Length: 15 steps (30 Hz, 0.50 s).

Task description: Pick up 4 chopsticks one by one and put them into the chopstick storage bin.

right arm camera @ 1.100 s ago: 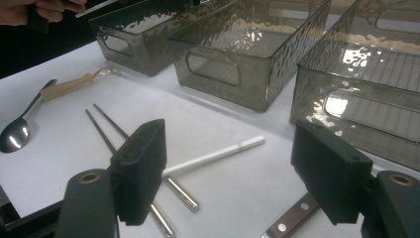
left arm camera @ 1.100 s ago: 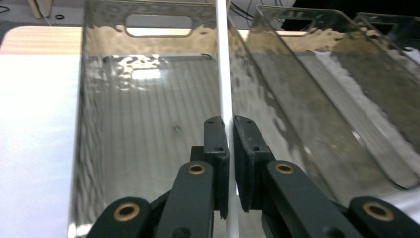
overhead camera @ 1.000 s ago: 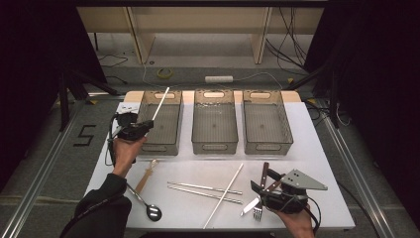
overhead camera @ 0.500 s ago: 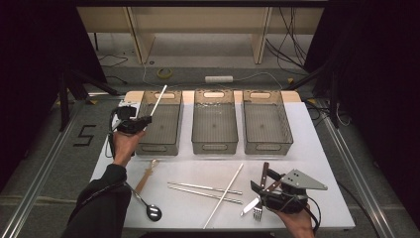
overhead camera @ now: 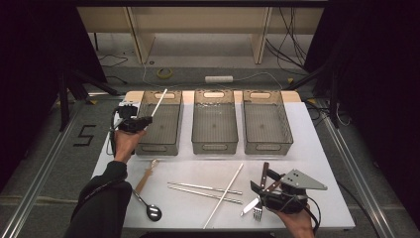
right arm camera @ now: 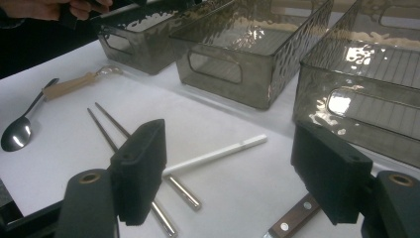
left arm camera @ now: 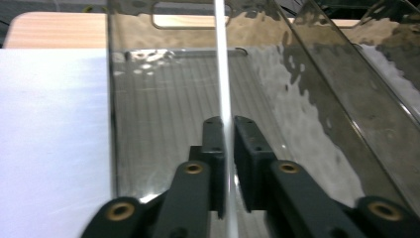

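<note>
White covers the surface (overhead camera: 317,148), and three smoky clear bins stand in a row along its far edge. The left tongs (overhead camera: 143,120) hover over the near left part of the left bin (overhead camera: 159,144), their jaws pressed narrowly on a white chopstick (overhead camera: 159,102) that slants up and away toward the bin's far wall. In the left gripper view the chopstick (left arm camera: 223,99) runs straight up between the two black jaws, above the ribbed floor of that bin (left arm camera: 163,124).

The right tongs (overhead camera: 260,191) sit near the near right corner of the surface, jaws spread wide and holding nothing; the right gripper view shows both pads well apart above the white sheet. A second white chopstick (overhead camera: 225,193) lies slanted across the middle of the near half, crossing a pair of metal chopsticks (overhead camera: 203,191). Just beside the right tongs lie a fork (overhead camera: 257,213) and a wooden-handled knife (overhead camera: 263,173). Toward the near left corner rest a spoon (overhead camera: 148,208) and a wooden-handled utensil (overhead camera: 145,177). The middle bin (overhead camera: 214,146) and right bin (overhead camera: 266,146) stand beside the left one.
</note>
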{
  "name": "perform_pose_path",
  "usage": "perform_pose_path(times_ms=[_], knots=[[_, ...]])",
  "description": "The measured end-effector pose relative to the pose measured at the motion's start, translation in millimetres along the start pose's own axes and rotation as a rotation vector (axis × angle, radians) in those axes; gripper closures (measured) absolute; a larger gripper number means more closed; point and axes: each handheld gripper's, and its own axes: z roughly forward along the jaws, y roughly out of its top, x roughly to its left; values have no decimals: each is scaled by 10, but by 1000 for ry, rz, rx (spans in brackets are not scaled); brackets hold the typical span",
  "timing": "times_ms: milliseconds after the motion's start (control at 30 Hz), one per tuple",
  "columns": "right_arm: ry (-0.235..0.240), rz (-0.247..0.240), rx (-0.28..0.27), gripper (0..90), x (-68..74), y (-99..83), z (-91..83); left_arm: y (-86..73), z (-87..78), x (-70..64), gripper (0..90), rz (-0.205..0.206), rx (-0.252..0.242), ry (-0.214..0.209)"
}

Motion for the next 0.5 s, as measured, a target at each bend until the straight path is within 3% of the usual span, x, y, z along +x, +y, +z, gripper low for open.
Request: perform_pose_path(times_ms=[100,267,333,500], knots=[[1,0,-1,308,-3,0,-1,36,-20,-26,687,-8,-16,-4],[-1,3,-3,308,-3,1,-5,56,-146,-118,514,-7,-27,-53],[-2,4,-3,308,-4,2,-6,37,-212,-167,446,-23,-16,-83],[-5,3,-5,307,-7,4,-13,-67,-406,-343,336,-18,-10,-102]])
